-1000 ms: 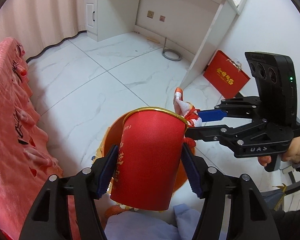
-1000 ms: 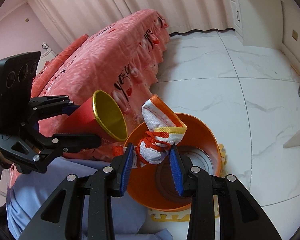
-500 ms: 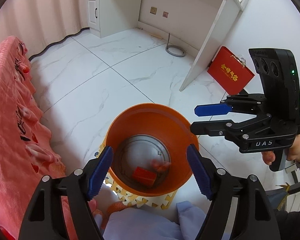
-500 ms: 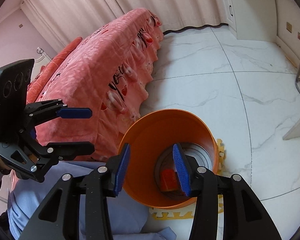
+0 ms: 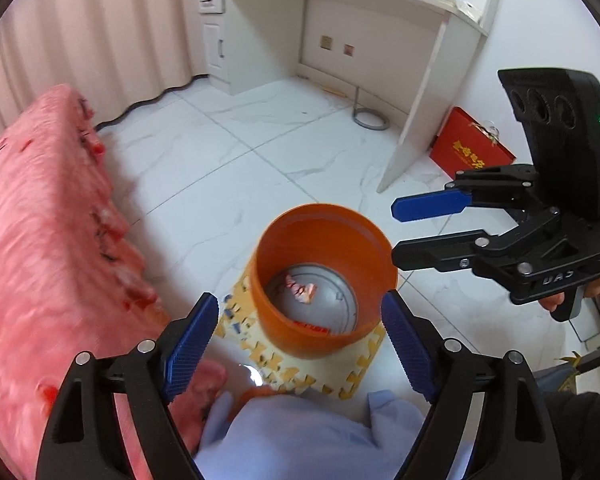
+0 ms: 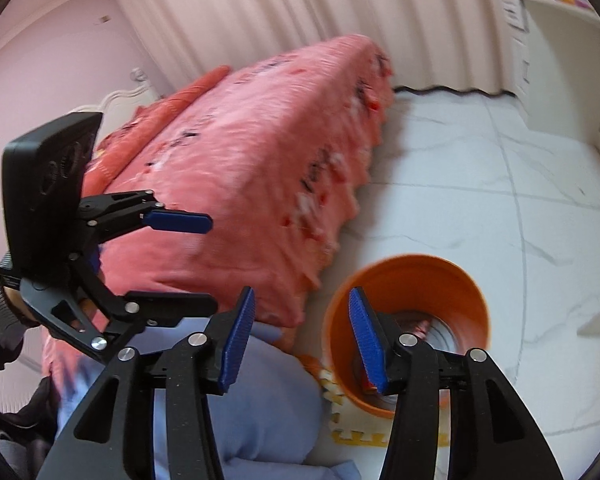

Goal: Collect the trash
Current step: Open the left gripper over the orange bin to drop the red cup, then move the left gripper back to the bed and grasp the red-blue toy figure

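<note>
An orange trash bin (image 5: 324,344) stands on a yellow foam mat on the floor; it also shows in the right wrist view (image 6: 456,292). Inside it lie a crumpled white and red wrapper (image 5: 300,290) and a red cup (image 5: 310,327) against the near wall. My left gripper (image 5: 300,338) is open and empty, above and in front of the bin. My right gripper (image 6: 302,338) is open and empty, to the bin's left in its own view; it shows in the left wrist view (image 5: 396,230) above the bin's right rim.
A bed with a pink blanket (image 5: 40,240) lies left of the bin. A white desk (image 5: 380,32) stands at the far wall, with a red box (image 5: 472,152) leaning beside its leg. Light blue cloth (image 5: 312,436) lies below the grippers. White tiled floor (image 5: 228,152) surrounds the bin.
A second ago the left gripper held the red cup and the right held the wrapper over the bin. Both opened and dropped them in. Both grippers have since drawn back and up.
</note>
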